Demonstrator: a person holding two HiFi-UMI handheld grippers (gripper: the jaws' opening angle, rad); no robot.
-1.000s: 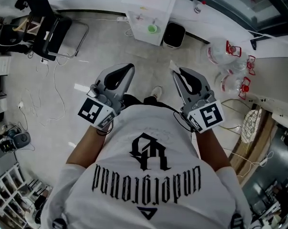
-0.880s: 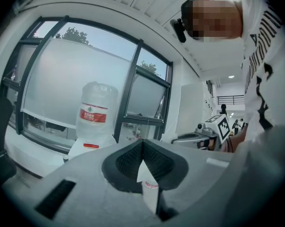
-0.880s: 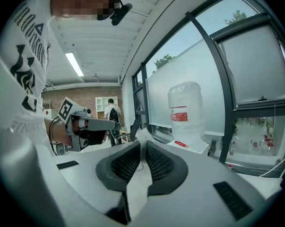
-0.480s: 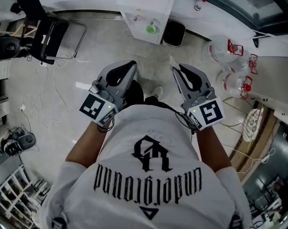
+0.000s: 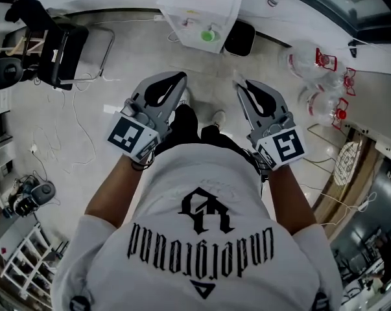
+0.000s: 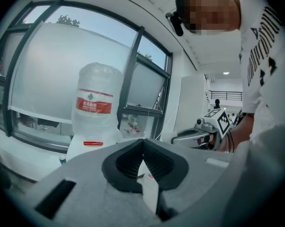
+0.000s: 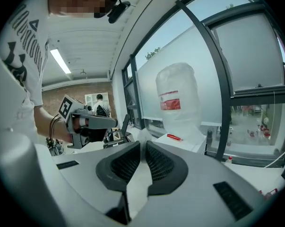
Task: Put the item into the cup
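While our left tongs (image 5: pixel 180 78) are closed together on nothing and our right tongs (image 5: pixel 240 87) pinch a small white scrap (image 5: pixel 235 78) at their tips, we should hold that pinch firm and carry it level to the green cup (image 5: pixel 208 35) on the white table (image 5: pixel 214 8) ahead

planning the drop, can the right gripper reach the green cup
Probably not yet: the right gripper, shut on a white scrap, is near the chest; the green cup sits on the white stand across open floor.
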